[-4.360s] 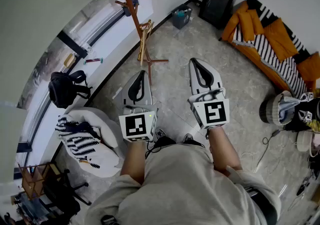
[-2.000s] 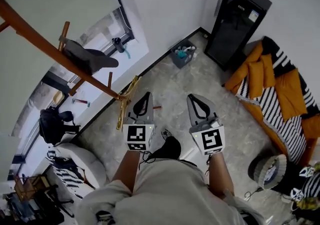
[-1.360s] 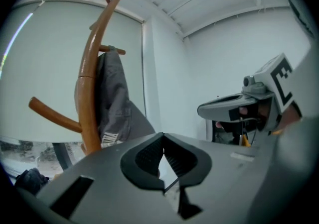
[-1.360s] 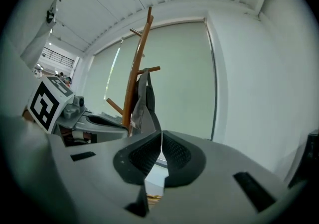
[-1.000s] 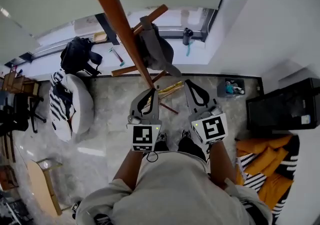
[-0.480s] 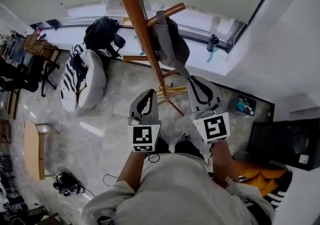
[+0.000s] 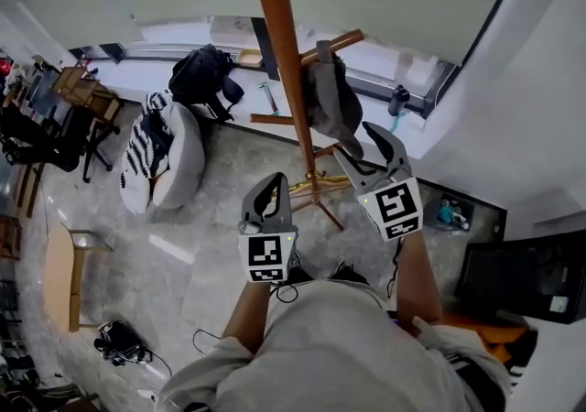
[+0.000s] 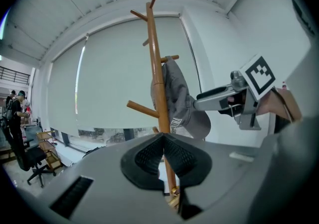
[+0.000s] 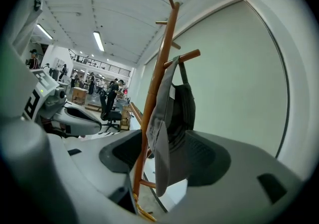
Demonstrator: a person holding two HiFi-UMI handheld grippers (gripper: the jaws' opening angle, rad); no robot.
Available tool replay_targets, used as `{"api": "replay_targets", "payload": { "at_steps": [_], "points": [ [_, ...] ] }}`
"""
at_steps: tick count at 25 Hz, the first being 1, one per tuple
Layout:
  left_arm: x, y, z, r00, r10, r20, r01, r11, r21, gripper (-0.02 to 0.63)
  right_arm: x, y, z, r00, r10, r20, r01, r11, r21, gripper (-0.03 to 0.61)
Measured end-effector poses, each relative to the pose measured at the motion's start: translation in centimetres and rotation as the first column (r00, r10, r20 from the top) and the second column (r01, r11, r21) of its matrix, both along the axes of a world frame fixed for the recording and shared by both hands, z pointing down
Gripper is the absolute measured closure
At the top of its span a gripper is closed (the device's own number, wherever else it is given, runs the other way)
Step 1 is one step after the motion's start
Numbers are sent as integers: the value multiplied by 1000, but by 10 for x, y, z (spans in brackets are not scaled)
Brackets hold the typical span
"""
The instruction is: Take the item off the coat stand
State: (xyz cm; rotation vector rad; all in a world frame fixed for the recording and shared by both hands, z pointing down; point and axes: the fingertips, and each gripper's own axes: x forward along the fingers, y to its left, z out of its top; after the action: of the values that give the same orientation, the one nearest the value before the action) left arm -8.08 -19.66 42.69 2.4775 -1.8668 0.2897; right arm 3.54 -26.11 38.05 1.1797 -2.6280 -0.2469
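A tall wooden coat stand (image 7: 284, 62) rises in front of me. A grey cap (image 7: 331, 99) hangs from one of its upper pegs. My right gripper (image 7: 359, 143) is raised to the cap, its jaws opening. In the right gripper view the cap's brim (image 9: 162, 138) hangs between the two pads (image 9: 207, 156), and neither presses on it. My left gripper (image 7: 271, 179) stays lower, to the left of the pole's base, shut and empty. The left gripper view shows the stand (image 8: 158, 93), the cap (image 8: 177, 99) and the right gripper (image 8: 212, 99) beside the cap.
A black backpack (image 7: 206, 76) and a white beanbag with striped cloth (image 7: 169, 158) lie left of the stand by the window. A black cabinet (image 7: 540, 277) and a small bin (image 7: 453, 215) stand at the right. Office chairs (image 7: 55, 122) are at far left.
My right gripper has risen to the hanging cap and its jaws have spread apart. The left gripper has dropped a little lower and stays shut.
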Motion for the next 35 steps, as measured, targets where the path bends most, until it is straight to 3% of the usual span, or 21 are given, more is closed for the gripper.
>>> {"api": "replay_targets", "payload": {
  "at_steps": [4,18,20,21,29,35],
  "points": [
    [-12,-2,0,1000,-18,-3,18,1000,3,603,-17,-8,8,998,-32,-50,31,999,-17,322],
    [-17,-5,12,1000,-10,-21,10,1000,-24,603,-34,-24,18,995,-33,-91,30,999,-39,325],
    [-17,-6,13,1000,-7,-22,6,1000,-26,603,-32,-26,17,996,-18,-93,15,999,-31,429],
    [-17,-7,13,1000,-5,-22,4,1000,-26,604,-32,-27,17,995,-16,-94,13,999,-30,449],
    [-11,-13,16,1000,14,-20,-14,999,-30,603,-32,-19,12,984,-38,-174,47,998,47,524],
    [-8,-17,17,1000,20,-21,-21,999,-31,604,-30,-15,8,975,-53,-213,74,993,92,534]
  ]
}}
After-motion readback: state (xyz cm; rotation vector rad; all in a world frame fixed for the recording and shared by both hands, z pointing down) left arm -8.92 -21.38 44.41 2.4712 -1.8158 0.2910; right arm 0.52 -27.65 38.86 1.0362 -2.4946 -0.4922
